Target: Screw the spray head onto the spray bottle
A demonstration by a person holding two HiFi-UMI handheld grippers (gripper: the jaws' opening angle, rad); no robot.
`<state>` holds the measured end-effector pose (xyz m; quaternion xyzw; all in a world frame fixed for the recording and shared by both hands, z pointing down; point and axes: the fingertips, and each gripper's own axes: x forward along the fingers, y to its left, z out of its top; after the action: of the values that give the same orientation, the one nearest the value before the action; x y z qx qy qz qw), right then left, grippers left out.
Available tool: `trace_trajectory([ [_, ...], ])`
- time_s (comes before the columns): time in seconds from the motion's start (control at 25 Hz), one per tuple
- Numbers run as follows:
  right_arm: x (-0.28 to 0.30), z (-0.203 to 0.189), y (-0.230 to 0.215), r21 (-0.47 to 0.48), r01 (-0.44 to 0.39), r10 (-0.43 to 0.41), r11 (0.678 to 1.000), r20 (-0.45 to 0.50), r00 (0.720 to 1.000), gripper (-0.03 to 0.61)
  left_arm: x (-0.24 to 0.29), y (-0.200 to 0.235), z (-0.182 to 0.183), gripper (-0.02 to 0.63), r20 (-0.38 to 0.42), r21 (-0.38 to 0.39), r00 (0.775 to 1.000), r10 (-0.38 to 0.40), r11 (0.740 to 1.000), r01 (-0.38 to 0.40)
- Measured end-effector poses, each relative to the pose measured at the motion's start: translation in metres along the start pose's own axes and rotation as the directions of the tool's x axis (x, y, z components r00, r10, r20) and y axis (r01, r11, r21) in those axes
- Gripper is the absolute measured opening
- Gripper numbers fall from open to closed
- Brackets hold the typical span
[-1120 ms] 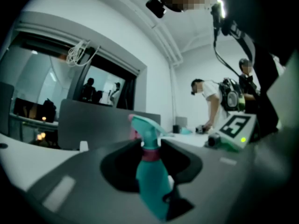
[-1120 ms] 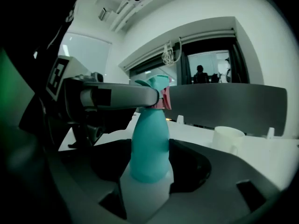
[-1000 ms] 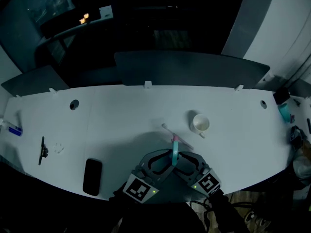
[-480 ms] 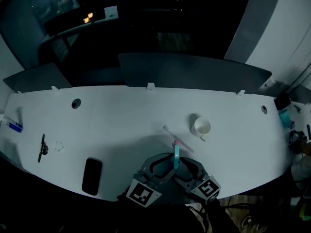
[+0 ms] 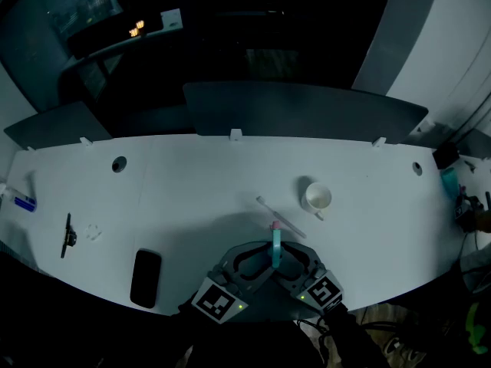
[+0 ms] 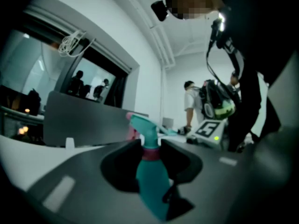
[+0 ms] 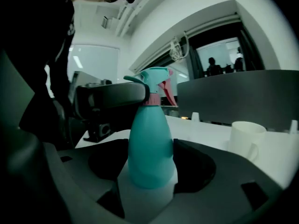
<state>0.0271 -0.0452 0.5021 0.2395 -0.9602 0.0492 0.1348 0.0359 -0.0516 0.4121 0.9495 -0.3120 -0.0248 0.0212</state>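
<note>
Two grippers meet at the table's front edge. The left gripper is clamped on the spray head at its pink collar. The right gripper has just been opening its jaws around the standing spray bottle. Loosely held, the bottle could spin with the head or tip over.

No legible txt, labels or nos. anywhere.

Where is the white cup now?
In the head view, the white cup stands on the table right of centre, beyond the spray bottle, beside a thin white stick.
</note>
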Motion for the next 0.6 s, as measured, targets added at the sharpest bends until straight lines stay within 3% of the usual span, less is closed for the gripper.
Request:
trace_trajectory([
  [0.08,-0.003,-0.003,0.006,-0.059,-0.196,0.194,0.979,-0.026,0.981,0.293,-0.003,-0.006,-0.002,0.130,-0.022,-0.039,0.993,-0.120,0.992,0.119],
  [0.16,-0.005,-0.007,0.009,-0.097,-0.357,0.347,0.929,-0.103,0.932,0.295,-0.005,-0.010,-0.006,0.132,-0.051,-0.051,0.979,-0.198,0.979,0.196],
  [0.24,-0.004,-0.008,0.010,-0.095,-0.421,0.403,0.902,-0.166,0.900,0.296,-0.005,-0.011,-0.006,0.132,-0.067,-0.009,0.975,-0.213,0.977,0.213],
  [0.28,-0.003,-0.007,0.010,-0.078,-0.410,0.393,0.909,-0.175,0.903,0.296,-0.004,-0.011,-0.006,0.132,-0.071,0.021,0.977,-0.201,0.979,0.203],
  [0.36,-0.006,-0.005,0.005,-0.031,-0.305,0.298,0.952,-0.146,0.943,0.296,-0.003,-0.010,-0.006,0.132,-0.072,0.072,0.987,-0.142,0.986,0.147],
  [0.44,-0.012,-0.004,0.001,0.027,-0.138,0.140,0.990,-0.087,0.986,0.296,-0.001,-0.008,-0.006,0.132,-0.063,0.110,0.996,-0.063,0.991,0.070],
  [0.52,-0.014,-0.006,0.003,0.101,0.024,-0.018,0.995,-0.054,0.998,0.296,-0.001,-0.007,-0.006,0.132,-0.043,0.137,0.999,0.016,0.990,-0.010],
  [0.6,-0.010,-0.008,0.004,0.152,0.166,-0.159,0.974,-0.058,0.986,0.296,0.000,-0.005,-0.005,0.132,-0.030,0.156,0.996,0.080,0.985,-0.074],
])
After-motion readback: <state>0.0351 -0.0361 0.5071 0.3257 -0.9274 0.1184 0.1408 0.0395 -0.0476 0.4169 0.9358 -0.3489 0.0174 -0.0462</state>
